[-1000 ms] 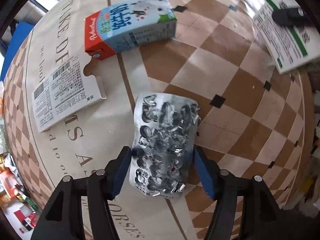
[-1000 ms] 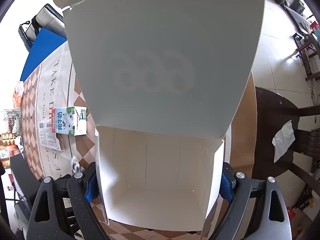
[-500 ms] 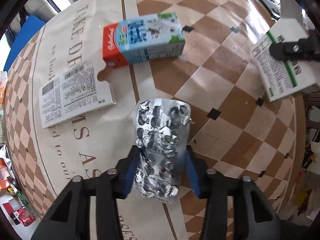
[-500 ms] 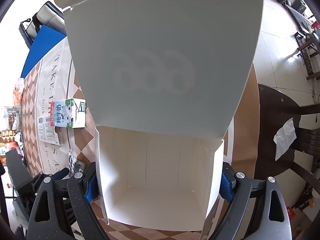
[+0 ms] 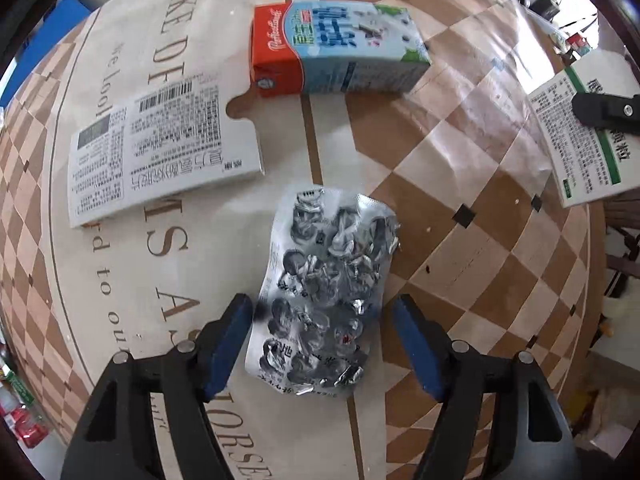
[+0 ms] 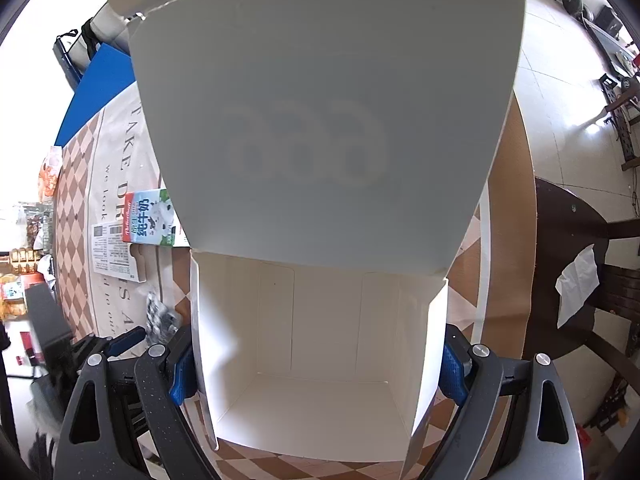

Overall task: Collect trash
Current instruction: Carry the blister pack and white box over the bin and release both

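1. Left wrist view: left gripper point(image 5: 322, 328) points straight down at the table point(image 5: 460, 152), jaws opening, blue pads clear of the crumpled foil blister pack point(image 5: 324, 300) that lies between them; small gap on each side, nothing pinched
2. The blister pack lies flat on the tablecloth, near the table's near edge as this camera sees it, across the seam between the cream lettered panel and the brown checker pattern
3. Milk carton point(image 5: 336, 48) lies on its side toward the far edge, red end to the left. Flattened white medicine box point(image 5: 160, 152) with a barcode lies left of centre, its notched corner just beside the carton's red end; whether they touch I cannot tell
4. At the table's right edge, a white box with green stripe point(image 5: 580, 140), with a black gripper finger across it
5. Right wrist view: right gripper point(image 6: 318, 364) spread wide and clamped on the side walls of an open white box point(image 6: 320, 320), a blue pad pressing on each side; lid flap stands up and fills most of the frame, box interior looks empty
6. Same view, left of the box: milk carton point(image 6: 150, 218), medicine box point(image 6: 116, 252), blister pack point(image 6: 160, 316) and the left gripper's fingers point(image 6: 128, 338) just beside it
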A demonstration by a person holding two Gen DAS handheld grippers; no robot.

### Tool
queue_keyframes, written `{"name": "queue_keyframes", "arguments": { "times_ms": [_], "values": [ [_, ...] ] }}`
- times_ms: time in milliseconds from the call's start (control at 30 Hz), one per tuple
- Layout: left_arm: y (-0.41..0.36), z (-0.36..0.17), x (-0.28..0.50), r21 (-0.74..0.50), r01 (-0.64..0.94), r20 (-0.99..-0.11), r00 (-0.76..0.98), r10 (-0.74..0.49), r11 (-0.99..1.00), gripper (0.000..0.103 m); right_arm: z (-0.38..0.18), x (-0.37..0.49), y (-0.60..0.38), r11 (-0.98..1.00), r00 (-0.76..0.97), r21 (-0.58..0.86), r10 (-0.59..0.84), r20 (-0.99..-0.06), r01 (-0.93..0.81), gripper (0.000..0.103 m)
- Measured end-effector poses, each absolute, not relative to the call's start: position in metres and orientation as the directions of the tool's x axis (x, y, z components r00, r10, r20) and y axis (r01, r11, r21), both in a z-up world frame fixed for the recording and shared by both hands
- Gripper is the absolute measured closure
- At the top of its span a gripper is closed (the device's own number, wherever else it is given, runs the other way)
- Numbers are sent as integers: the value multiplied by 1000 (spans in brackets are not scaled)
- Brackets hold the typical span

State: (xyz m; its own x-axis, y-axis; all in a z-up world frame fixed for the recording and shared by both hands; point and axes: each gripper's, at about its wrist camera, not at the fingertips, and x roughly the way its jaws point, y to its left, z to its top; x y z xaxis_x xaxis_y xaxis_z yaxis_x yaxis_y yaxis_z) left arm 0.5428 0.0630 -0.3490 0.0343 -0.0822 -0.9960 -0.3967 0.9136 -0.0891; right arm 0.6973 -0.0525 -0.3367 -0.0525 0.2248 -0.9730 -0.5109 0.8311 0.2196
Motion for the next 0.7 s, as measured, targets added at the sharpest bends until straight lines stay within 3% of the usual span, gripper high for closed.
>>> {"name": "queue_keyframes", "arguments": {
  "times_ms": [100,167,400,700],
  "values": [
    [66,-350,542,-71,-408,-997,33,-63,910,33,-337,697,-53,830,-53,222,228,-972,-512,11],
    [59,-352,543,-34,-398,-999,23,-28,917,41,-338,697,-53,830,-57,226,229,-972,-510,11],
    [65,-358,514,-46,-428,-999,45,-29,903,42,-335,697,-54,824,-54,232,239,-969,-517,11],
    [62,-290,480,10,-553,-982,152,113,833,42,-321,689,-58,817,-31,240,263,-964,-525,11]
  ]
}}
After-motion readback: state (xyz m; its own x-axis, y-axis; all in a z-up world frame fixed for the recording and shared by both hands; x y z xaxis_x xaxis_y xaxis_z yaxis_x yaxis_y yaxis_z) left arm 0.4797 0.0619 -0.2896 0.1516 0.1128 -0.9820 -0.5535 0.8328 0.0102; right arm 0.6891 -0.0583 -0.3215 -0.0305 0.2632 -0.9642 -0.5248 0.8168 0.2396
